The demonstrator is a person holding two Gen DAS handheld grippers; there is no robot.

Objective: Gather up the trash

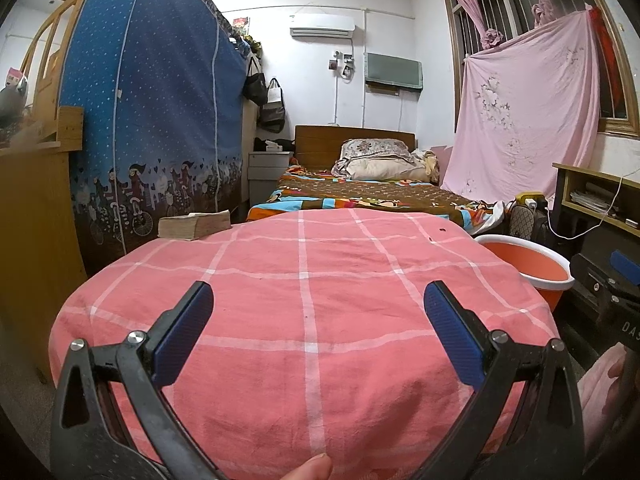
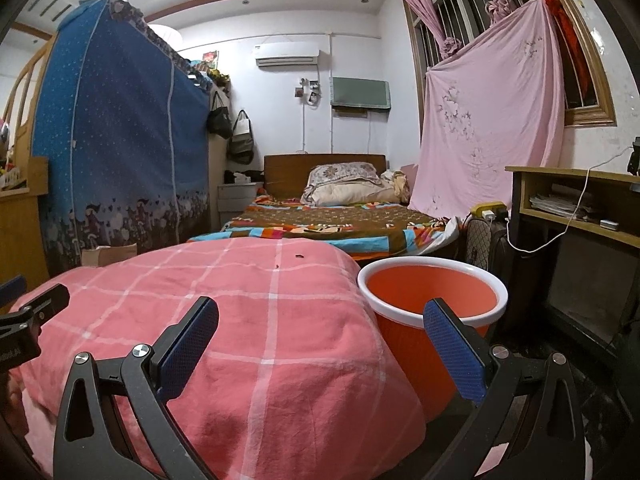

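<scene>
Pink checked cloth (image 1: 304, 320) fills frame centre, orange bucket (image 2: 432, 292) lower right, left gripper (image 1: 318, 320) and right gripper (image 2: 320, 336) jaws both released, empty.

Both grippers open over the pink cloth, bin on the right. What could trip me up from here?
The dark specks on the pink checked cloth are tiny; the right gripper may pinch fabric and drag it. The orange bin sits below the cloth's edge, so scraps could fall short. The left gripper holds nothing.

One bucket (image 2: 432, 280), perhaps two crumbs (image 2: 299, 256).
</scene>
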